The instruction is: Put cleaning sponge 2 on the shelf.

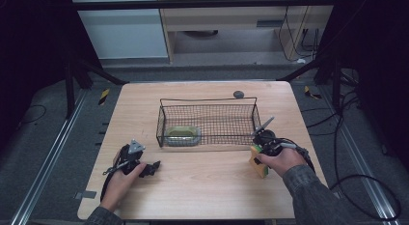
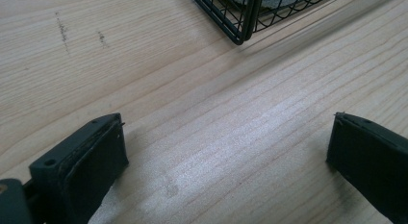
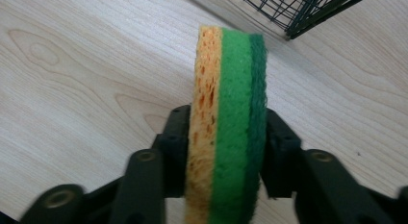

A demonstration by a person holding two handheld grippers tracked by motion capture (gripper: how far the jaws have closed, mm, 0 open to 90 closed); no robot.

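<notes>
Right gripper: its two black fingers are pinching a layered sponge, yellow porous foam on one side, light green in the middle, a dark green scouring face on the other. The sponge stands on edge between the fingers. In the high view this gripper and the sponge sit at the right of centre, held above the light wooden desk, just below the lower right corner of the black wire mesh basket.

Left gripper: its black fingers are spread wide apart with only bare desk surface between them. In the high view it lies at the lower left of the desk, below the basket's left end.

The basket occupies the centre of the desk. Inside it, at the left end, lies a green-topped object in a grey tray; its nature cannot be determined. A small dark round object rests on the desk just beyond the basket's far rim.
</notes>
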